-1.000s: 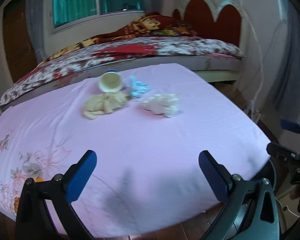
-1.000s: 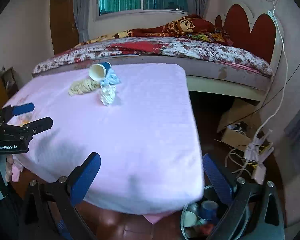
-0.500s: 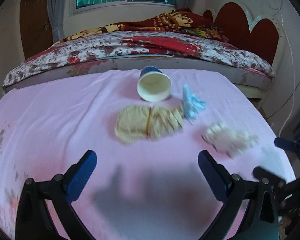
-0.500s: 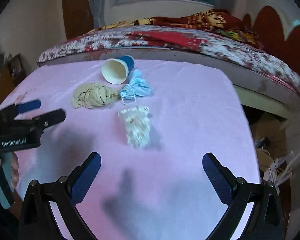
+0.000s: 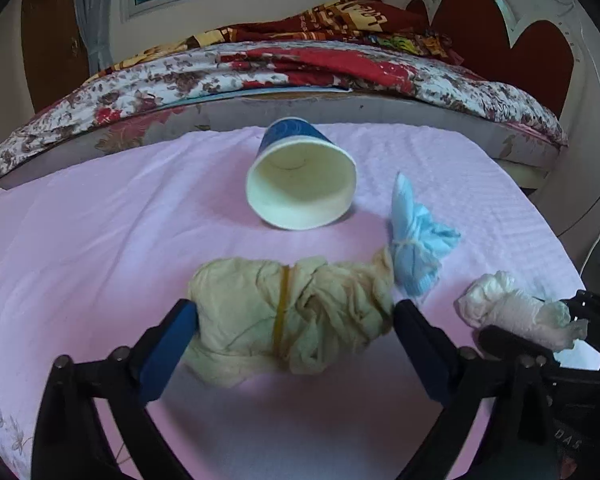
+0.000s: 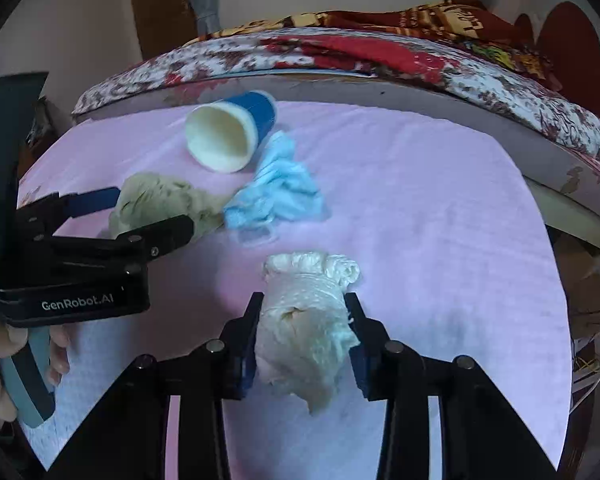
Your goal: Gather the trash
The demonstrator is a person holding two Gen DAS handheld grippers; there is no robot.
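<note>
Two grippers reach over the pink sheet (image 5: 100,240) at once, both tilted steeply down toward it. The right gripper (image 6: 305,336) has just been closing, and its jaws now pinch a white wad (image 6: 304,320) of crumpled tissue from both sides; the wad bulges out past the pads toward the near side and lies low on the sheet. The left gripper (image 5: 296,332) has just narrowed a little but stands wide, with a yellow wad (image 5: 292,312), bound by a rubber band, lying between its blue pads (image 5: 168,344). The left pad looks to be at the wad's end and the right pad just beside its other end; whether either presses cannot be told, and nothing is gripped. In the right wrist view that gripper comes in from the left edge, held by a hand (image 6: 4,364) around its teal grip, its fingers lying level across the sheet.

Just right of the yellow wad lies a blue wad (image 5: 416,248), touching its far right end. Farther off, a cup (image 5: 300,180) rests on its side, blue outside and cream inside, mouth toward the cameras. Beyond the sheet's far edge runs a bed (image 5: 340,80) with a floral cover and red blanket.
</note>
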